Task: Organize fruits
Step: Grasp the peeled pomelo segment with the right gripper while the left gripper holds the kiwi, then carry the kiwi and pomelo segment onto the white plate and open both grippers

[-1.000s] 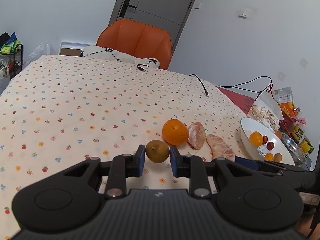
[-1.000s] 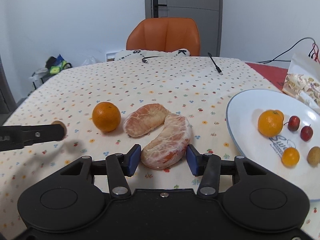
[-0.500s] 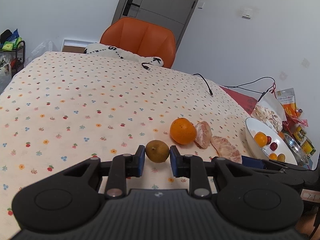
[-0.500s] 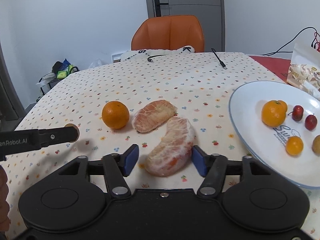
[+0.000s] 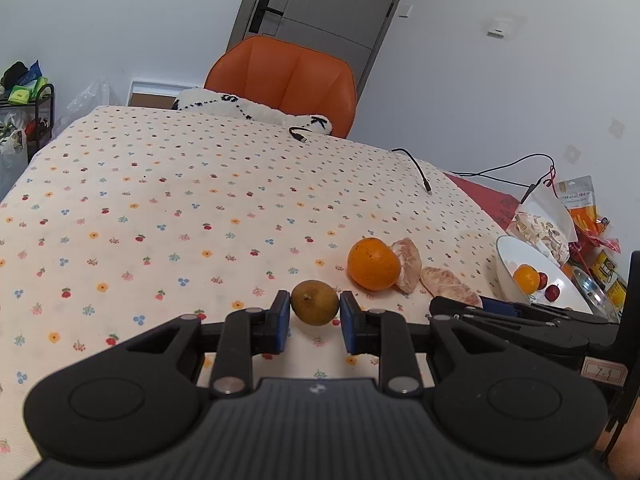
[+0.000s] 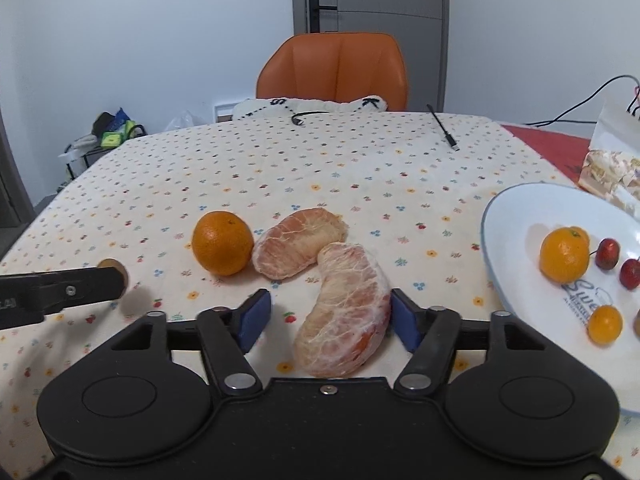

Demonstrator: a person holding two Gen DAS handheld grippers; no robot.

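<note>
— How is the small brown-green fruit [image 5: 315, 307] held, and where is it?

— It is clamped between the two blue pads of the left gripper [image 5: 315, 316], near the front edge of the table [image 5: 160, 208]. It cannot be told whether it is lifted from the cloth. It is judged to be light and firm, with a smooth round skin, so it could be rolled out if it is squeezed off its middle.

— And the right gripper [image 6: 327, 316]?

— Its jaws are spread wide around the near pomelo segment [image 6: 346, 312]; the right pad is touching or just beside it, the left pad is apart, so nothing is gripped. This segment is judged soft and fragile, with a thin membrane. A hold across the thick middle is advised, with gentle pressure, or juice may be pressed out.

— What else is lying there?

— A second segment [image 6: 298, 242] is touching the first one, and an orange [image 6: 222, 242] is just beside it on the left. The white plate [image 6: 516, 240] at the right edge of the table is already carrying an orange, small red fruits and others.

— The surface and the room?

— The table is covered with a flowered cloth, probably soft and not slippery. An orange chair [image 6: 338, 68] is placed at the far edge, a grey door [image 6: 376, 0] behind it, and cables are seen at the far right corner.
</note>
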